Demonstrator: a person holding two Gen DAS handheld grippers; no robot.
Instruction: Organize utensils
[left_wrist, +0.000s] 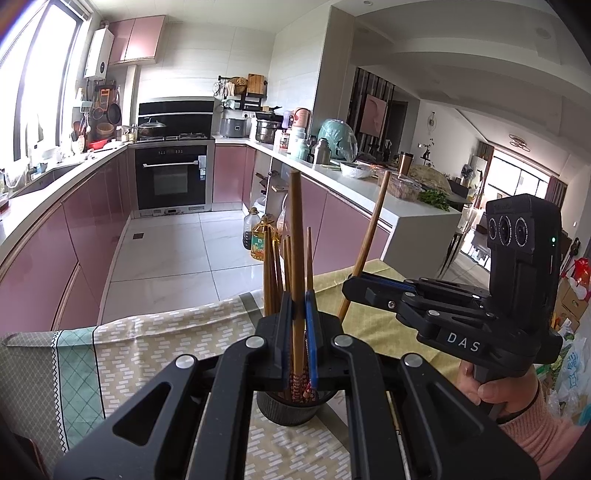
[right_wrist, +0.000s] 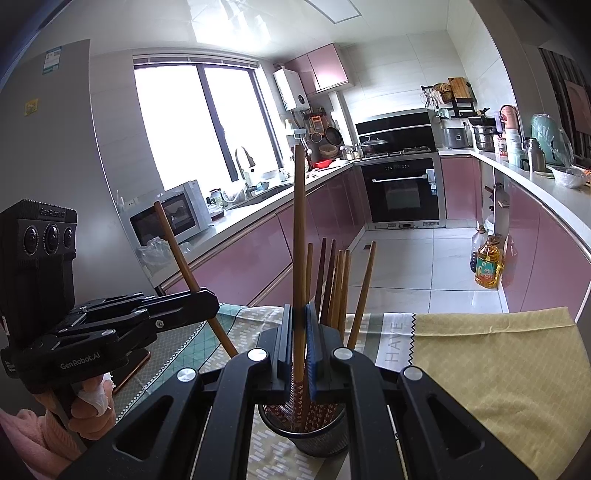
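Note:
A black mesh holder (left_wrist: 291, 408) stands on the table with several wooden chopsticks (left_wrist: 275, 275) upright in it; it also shows in the right wrist view (right_wrist: 317, 435). My left gripper (left_wrist: 298, 310) is shut on one long chopstick (left_wrist: 295, 236), held upright over the holder. My right gripper (right_wrist: 298, 325) is shut on another long chopstick (right_wrist: 299, 221), upright above the holder. Each gripper shows in the other's view: the right (left_wrist: 351, 288) with its chopstick (left_wrist: 369, 240), the left (right_wrist: 207, 299) with its chopstick (right_wrist: 184, 266).
The table wears a patterned cloth (left_wrist: 147, 354) and a yellow cloth (right_wrist: 495, 365). Beyond its edge lie the tiled kitchen floor (left_wrist: 177, 251), oil bottles (left_wrist: 263, 242), pink cabinets (right_wrist: 258, 258) and an oven (left_wrist: 171, 181).

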